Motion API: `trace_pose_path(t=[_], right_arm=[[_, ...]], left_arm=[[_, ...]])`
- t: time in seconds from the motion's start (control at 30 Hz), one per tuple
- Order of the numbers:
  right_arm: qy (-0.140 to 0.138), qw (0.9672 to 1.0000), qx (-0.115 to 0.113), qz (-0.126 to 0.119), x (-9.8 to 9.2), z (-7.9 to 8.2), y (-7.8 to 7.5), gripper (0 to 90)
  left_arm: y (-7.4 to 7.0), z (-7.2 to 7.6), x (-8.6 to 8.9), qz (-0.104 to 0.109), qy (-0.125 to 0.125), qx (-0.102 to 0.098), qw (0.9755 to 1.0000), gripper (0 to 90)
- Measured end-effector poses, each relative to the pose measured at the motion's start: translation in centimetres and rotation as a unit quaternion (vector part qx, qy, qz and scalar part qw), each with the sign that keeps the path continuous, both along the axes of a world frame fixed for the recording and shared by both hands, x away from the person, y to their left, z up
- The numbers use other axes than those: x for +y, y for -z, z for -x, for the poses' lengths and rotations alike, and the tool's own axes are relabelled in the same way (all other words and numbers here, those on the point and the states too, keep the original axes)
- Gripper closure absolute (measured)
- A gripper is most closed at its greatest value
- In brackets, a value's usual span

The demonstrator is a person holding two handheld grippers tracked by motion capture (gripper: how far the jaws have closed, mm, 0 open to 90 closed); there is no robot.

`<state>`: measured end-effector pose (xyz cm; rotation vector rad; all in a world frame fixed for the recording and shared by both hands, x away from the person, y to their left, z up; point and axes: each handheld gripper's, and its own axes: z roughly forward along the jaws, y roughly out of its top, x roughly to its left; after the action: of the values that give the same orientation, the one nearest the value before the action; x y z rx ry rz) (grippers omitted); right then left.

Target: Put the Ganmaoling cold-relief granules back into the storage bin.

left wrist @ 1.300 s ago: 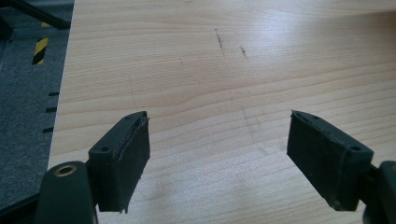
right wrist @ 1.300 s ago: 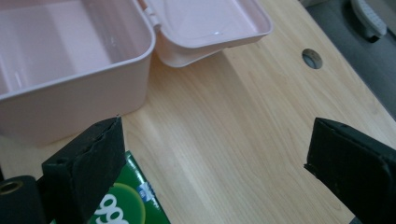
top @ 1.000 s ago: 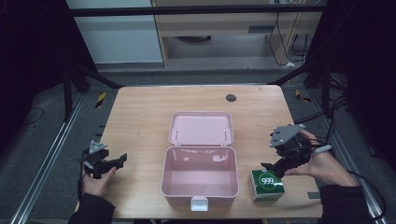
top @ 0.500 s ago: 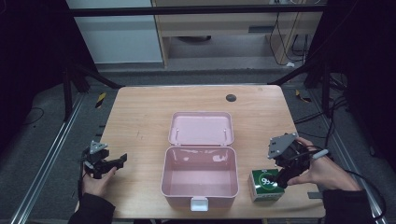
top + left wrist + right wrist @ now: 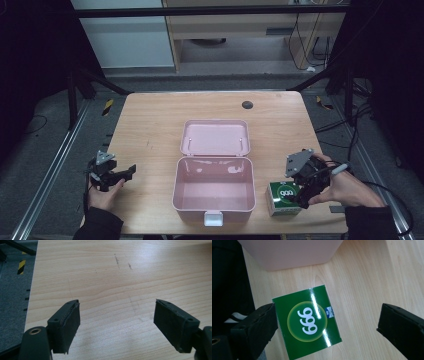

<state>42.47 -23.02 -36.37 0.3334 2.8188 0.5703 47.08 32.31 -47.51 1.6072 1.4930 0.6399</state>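
Green and glossy, the small carton (image 5: 307, 326) lies flat-faced under my right gripper (image 5: 325, 322), its square top printed with white numerals inside a pale yellow-green ring and catching streaks of light. My right jaws have just been opening; they stand wide apart now, with the carton between them. One black pad seems to lie against the carton's edge, though I cannot tell whether it really touches; the other is well clear of it, over bare wood. In the high view the same carton (image 5: 284, 198) sits just below the right gripper (image 5: 303, 192), close beside the pink box (image 5: 214, 192).

That box is smooth, matte plastic with rounded corners. It stands open, its lid (image 5: 215, 137) folded back flat on the table (image 5: 150, 125) beyond it. I see nothing in the tub, only soft reflections on its floor. A white latch tab (image 5: 213, 218) sticks out of its near wall.

My left gripper (image 5: 117, 322) hangs over pale wood grain marked with a few faint dark scuffs, its jaws spread wide with nothing between the felt-like black pads (image 5: 71, 325). In the high view this gripper (image 5: 122, 175) is well to the left of the box, near the table's edge.
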Motion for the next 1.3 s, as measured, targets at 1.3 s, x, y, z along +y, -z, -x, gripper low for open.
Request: trace_pose_path(t=[1.3], right_arm=[[-0.039, 0.9965, 0.051, 0.053, 1.0, -0.3, 5.1, 1.5]], left_arm=[[0.0, 0.0, 0.0, -0.005, 0.002, 0.002, 1.0000, 20.4]])
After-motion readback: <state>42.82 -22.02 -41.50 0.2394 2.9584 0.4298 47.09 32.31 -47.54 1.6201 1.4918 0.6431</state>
